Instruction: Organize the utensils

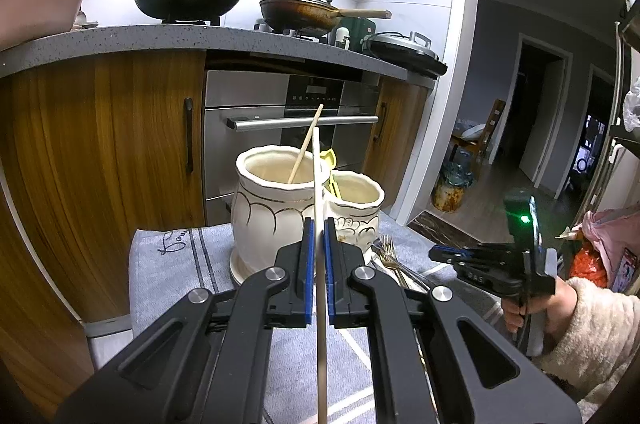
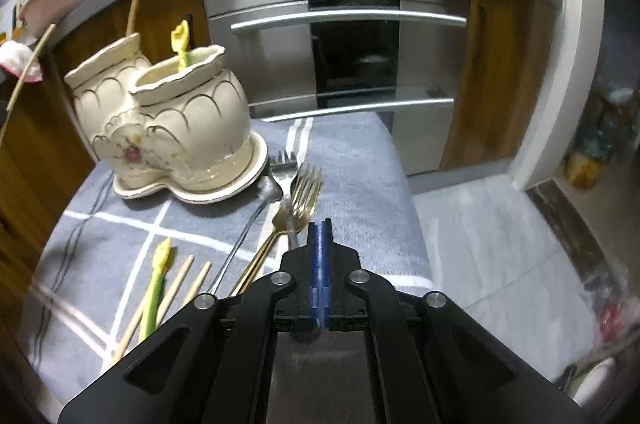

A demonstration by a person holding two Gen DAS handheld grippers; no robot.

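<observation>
Left gripper [image 1: 319, 224]: clamped on chopstick [image 1: 318, 184], just before holder [image 1: 276, 200] | Right gripper [image 2: 320, 228]: pads together, nothing held, over forks [image 2: 302, 192] | Forks: on cloth [image 2: 360, 160] beside holder

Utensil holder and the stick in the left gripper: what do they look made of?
Utensil holder: apparently glazed ceramic, glossy cream with gold scallop lines and a painted flower. Stick, clamped in the left gripper: probably pale wood or bamboo, matte and unshiny; likely a chopstick.

Evenly lit fisheye views; right one motion-blurred.
</observation>
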